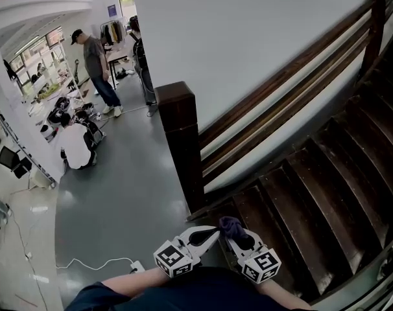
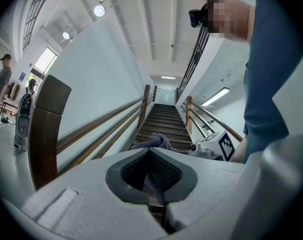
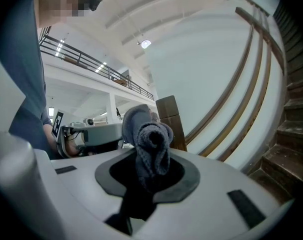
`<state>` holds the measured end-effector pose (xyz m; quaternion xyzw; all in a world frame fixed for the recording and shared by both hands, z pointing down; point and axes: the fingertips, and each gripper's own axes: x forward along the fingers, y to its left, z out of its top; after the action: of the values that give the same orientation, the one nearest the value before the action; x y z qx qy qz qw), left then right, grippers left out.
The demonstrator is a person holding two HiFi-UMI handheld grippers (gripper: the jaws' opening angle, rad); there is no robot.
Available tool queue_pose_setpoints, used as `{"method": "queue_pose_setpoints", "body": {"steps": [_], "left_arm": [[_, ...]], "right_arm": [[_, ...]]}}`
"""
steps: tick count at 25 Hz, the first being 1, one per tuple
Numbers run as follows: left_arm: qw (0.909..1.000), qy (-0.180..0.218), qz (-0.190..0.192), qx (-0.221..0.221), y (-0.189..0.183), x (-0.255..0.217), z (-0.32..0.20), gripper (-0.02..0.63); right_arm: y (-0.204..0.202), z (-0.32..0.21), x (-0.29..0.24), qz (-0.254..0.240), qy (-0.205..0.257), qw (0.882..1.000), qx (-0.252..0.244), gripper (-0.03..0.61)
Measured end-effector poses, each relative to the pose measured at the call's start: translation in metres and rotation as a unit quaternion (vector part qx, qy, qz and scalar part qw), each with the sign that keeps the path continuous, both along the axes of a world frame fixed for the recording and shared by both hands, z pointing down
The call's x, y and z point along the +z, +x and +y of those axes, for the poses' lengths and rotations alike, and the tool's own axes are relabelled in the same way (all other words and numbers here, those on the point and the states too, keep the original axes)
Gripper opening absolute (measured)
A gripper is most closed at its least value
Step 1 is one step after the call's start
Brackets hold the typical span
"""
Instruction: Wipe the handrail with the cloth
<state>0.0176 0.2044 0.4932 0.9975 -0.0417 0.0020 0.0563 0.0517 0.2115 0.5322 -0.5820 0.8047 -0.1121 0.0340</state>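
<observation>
Cloth (image 3: 151,134) in right hand-held gripper (image 3: 147,158), floor cable (image 1: 93,264) head view only

The grey floor (image 1: 131,199) carries a white cable (image 1: 86,265), a power strip (image 1: 136,265), a dark wooden post (image 1: 183,148) and people (image 1: 95,63) farther off.

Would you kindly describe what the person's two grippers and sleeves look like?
The left gripper and right gripper both have broad, pale grey moulded bodies with black ribbed pads. Each carries a white cube printed with black square markers. The person wears a top with dark blue sleeves.
</observation>
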Motion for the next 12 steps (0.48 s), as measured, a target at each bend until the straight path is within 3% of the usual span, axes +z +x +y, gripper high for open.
{"method": "queue_pose_setpoints", "body": {"steps": [12], "left_arm": [[0.9999,-0.009,-0.004,0.005,0.043,0.016,-0.048,0.002]], "right_arm": [[0.051,-0.049,0.011,-0.008,0.004,1.000,0.015,0.094]]}}
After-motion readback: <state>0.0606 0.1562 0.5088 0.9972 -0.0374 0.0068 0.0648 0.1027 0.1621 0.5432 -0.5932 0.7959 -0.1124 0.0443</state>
